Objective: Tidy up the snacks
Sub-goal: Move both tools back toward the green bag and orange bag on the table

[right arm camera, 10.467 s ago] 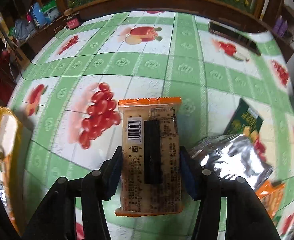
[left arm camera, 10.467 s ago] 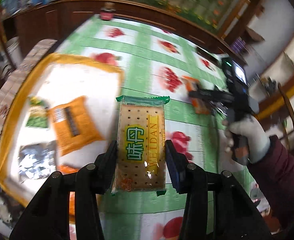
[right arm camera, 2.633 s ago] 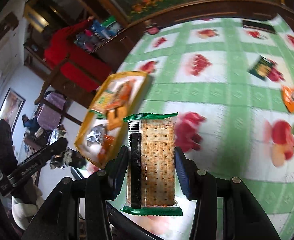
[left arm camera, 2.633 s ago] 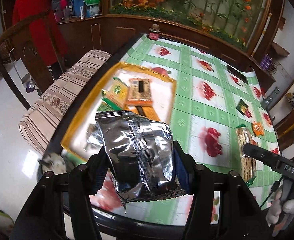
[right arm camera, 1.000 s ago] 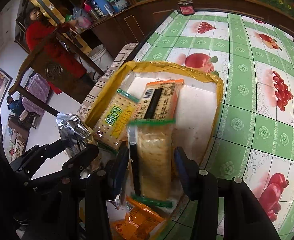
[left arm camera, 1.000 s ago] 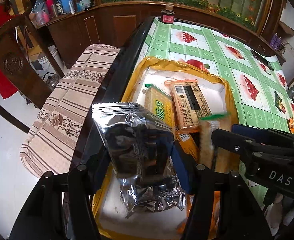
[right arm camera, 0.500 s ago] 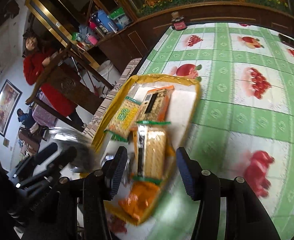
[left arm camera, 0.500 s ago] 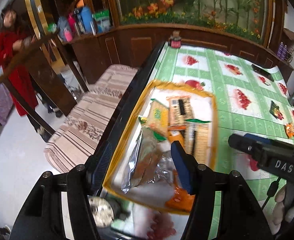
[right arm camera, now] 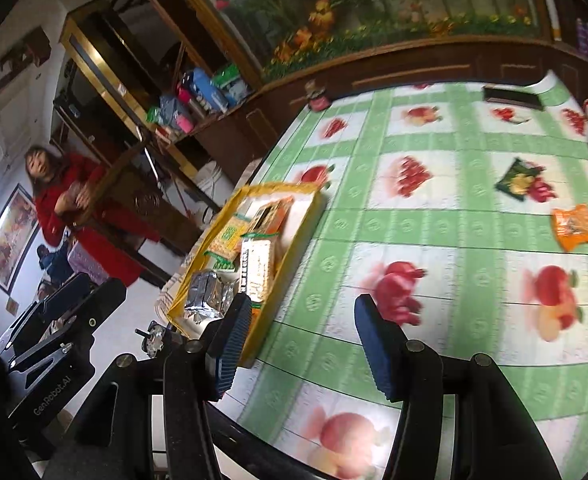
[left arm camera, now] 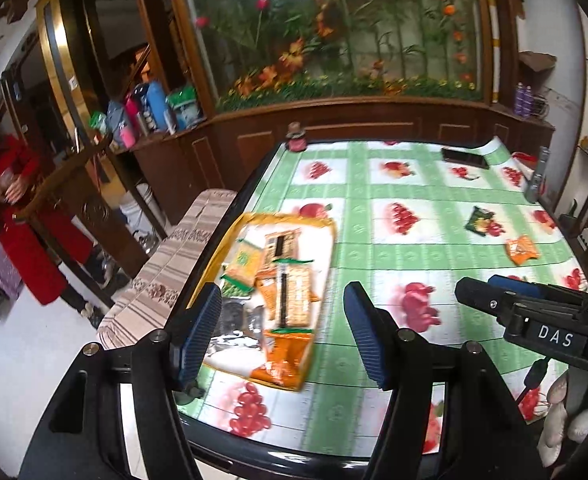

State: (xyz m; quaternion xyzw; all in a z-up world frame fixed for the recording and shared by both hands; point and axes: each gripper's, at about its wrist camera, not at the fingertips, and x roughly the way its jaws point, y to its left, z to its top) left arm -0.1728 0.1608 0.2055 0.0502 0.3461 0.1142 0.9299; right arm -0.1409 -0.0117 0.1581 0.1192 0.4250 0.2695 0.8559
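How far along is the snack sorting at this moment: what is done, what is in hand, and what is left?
Done: several packets, including a silver foil packet and a green-edged cracker pack, lie in the yellow tray.
In hand: nothing; the left gripper and right gripper are both open and empty.
Left: the dark green packet and the orange packet lie out on the tablecloth.

The left tongs (left arm camera: 280, 334) stand at the bottom centre of the left wrist view, blue-padded fingers (left arm camera: 200, 330) spread wide with nothing between them. The right tongs (right arm camera: 302, 344) sit low in the right wrist view, likewise spread and empty, level.
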